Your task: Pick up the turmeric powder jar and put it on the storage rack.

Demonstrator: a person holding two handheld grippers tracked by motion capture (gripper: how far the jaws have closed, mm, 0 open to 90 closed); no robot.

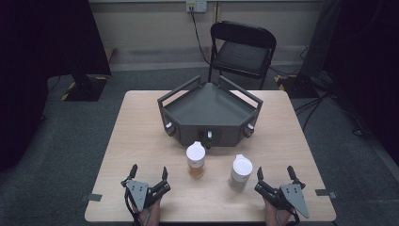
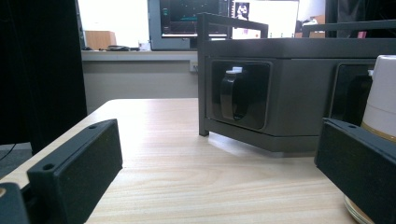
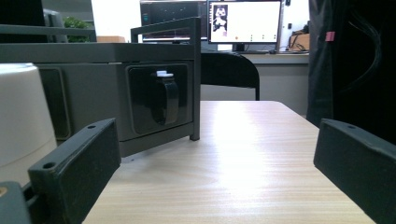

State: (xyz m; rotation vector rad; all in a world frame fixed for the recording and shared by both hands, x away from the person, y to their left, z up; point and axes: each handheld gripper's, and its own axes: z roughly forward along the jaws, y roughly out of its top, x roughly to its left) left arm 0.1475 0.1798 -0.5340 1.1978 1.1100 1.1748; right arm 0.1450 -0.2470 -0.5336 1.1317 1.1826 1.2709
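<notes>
both claws, left claw (image 1: 149, 173) and right claw (image 1: 275, 173), rested wide open and empty on the desk (image 1: 141, 136). two lidded cups (image 1: 196, 159) (image 1: 240, 172) stood between them, before the grey tray (image 1: 209, 110). they looked light, thin-walled, crushable; best gripped gently mid-body.

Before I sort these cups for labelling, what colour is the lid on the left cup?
White; the lid of the left cup shows best in the high view.

This looks like a lab or office room: computer screens (image 3: 244, 22) glow on a desk, black curtains (image 1: 42, 37) hang, and yellow-black tape (image 1: 68, 89) marks the grey carpet.
</notes>
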